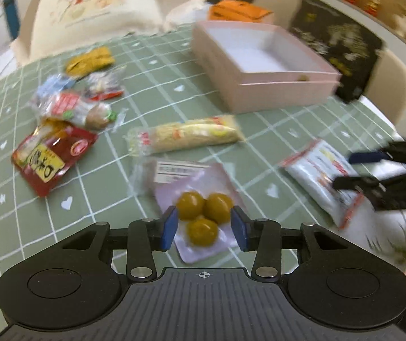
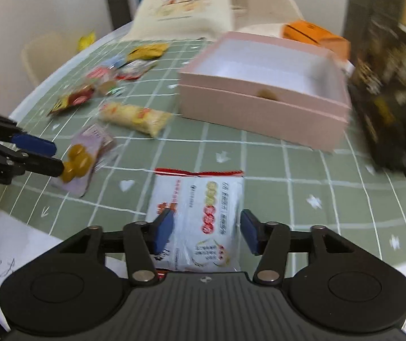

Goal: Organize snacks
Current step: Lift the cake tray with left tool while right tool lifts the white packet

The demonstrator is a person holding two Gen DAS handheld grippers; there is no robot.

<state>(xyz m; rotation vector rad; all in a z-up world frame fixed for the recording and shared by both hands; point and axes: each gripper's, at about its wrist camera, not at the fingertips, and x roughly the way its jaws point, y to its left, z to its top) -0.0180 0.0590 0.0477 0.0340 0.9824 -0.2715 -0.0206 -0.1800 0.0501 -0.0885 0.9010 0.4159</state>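
Left tool (image 1: 204, 228) wide, straddling plum pack (image 1: 200, 213); right tool (image 2: 206, 231) wide, straddling white packet (image 2: 203, 221). Both packs lie near the pink box (image 2: 262, 113).

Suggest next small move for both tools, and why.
Probably close both. The left tool is open with its pads on either side of the yellow-ball packet, and the right tool is open astride the white packet. Neither is gripped yet, and the pink box beyond is empty, ready to take them.
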